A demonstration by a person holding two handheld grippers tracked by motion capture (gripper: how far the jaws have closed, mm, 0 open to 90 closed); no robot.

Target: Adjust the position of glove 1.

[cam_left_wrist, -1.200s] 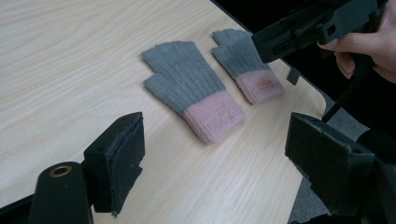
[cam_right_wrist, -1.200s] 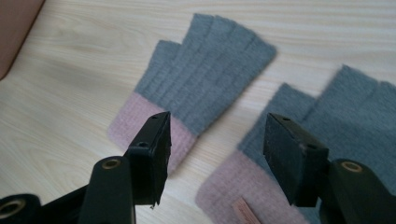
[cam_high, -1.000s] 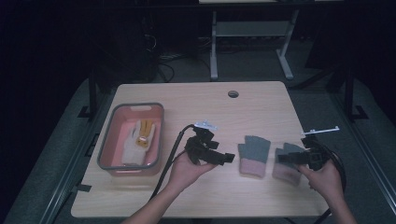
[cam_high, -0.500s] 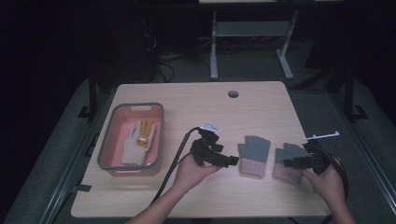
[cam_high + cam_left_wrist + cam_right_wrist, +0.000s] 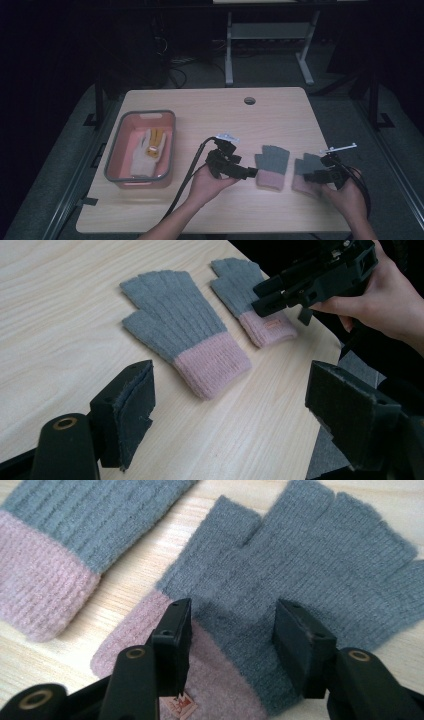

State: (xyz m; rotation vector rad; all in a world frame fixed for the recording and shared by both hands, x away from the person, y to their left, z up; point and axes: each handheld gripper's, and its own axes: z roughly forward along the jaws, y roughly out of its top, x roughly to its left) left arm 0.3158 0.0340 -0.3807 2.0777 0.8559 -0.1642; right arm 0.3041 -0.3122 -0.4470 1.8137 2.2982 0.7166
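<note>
Two grey fingerless gloves with pink cuffs lie flat side by side near the table's front right. My left gripper [image 5: 250, 173] [image 5: 235, 410] is open, its jaws wide apart just short of the left glove's [image 5: 272, 165] [image 5: 180, 335] pink cuff, nothing between them. My right gripper [image 5: 306, 176] [image 5: 232, 635] hovers low over the right glove [image 5: 303, 167] [image 5: 310, 570], where grey meets pink. Its jaws have just been closing and still stand apart, with glove fabric under the gap and no visible pinch. From the left gripper view, the right gripper [image 5: 265, 295] hangs over the right glove [image 5: 245, 290].
A pink bin with a grey rim [image 5: 114, 155] stands at the table's left and holds a white and yellow glove [image 5: 146, 150]. A round cable hole [image 5: 249, 100] is near the far edge. The table's right edge runs close to my right hand.
Both hands stay almost where they were. My left gripper has edged slightly toward the left glove's cuff, and my right gripper sits a touch lower on the right glove.
</note>
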